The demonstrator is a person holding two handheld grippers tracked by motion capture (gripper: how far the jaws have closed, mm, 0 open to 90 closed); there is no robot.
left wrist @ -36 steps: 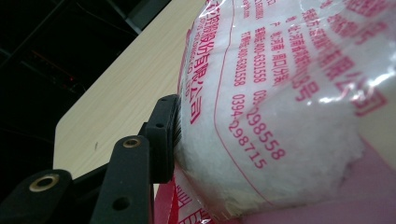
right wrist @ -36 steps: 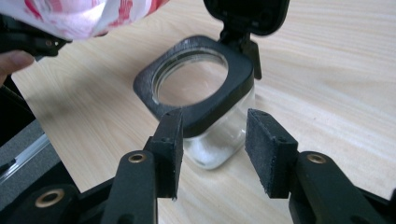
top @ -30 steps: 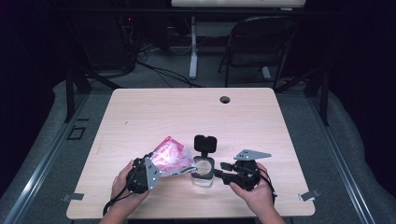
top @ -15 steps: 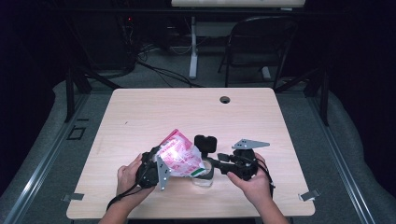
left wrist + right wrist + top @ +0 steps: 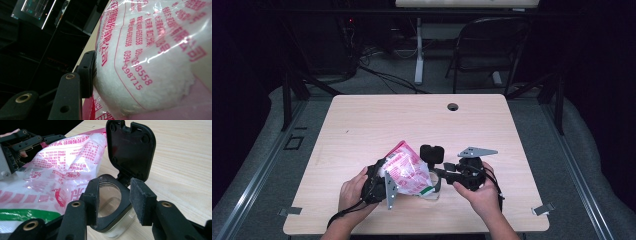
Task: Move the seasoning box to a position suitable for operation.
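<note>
A pink-and-white printed bag (image 5: 407,170) of white grains hangs tilted over a small clear jar (image 5: 430,193) near the table's front edge. My left gripper (image 5: 398,176) is shut on the bag (image 5: 155,50); one pad (image 5: 87,75) presses into its side and the other jaw is hidden behind it. The jar (image 5: 117,233) has a black rim, and its hinged black lid (image 5: 131,147) (image 5: 432,152) stands open. My right gripper (image 5: 113,200) (image 5: 440,175) has just been closing its jaws on the jar's rim. The bag's lower end (image 5: 62,162) lies just left of the jar's mouth.
The light wooden table (image 5: 412,120) has a round cable hole (image 5: 453,106) at the back centre. A dark folding chair (image 5: 487,45) and cables stand on the floor beyond the far edge. Both hands work close to the table's front edge.
My left gripper has carried the bag to the right and tipped it over the jar, so the bag now covers most of the jar in the high view. The right hand has hardly moved.
</note>
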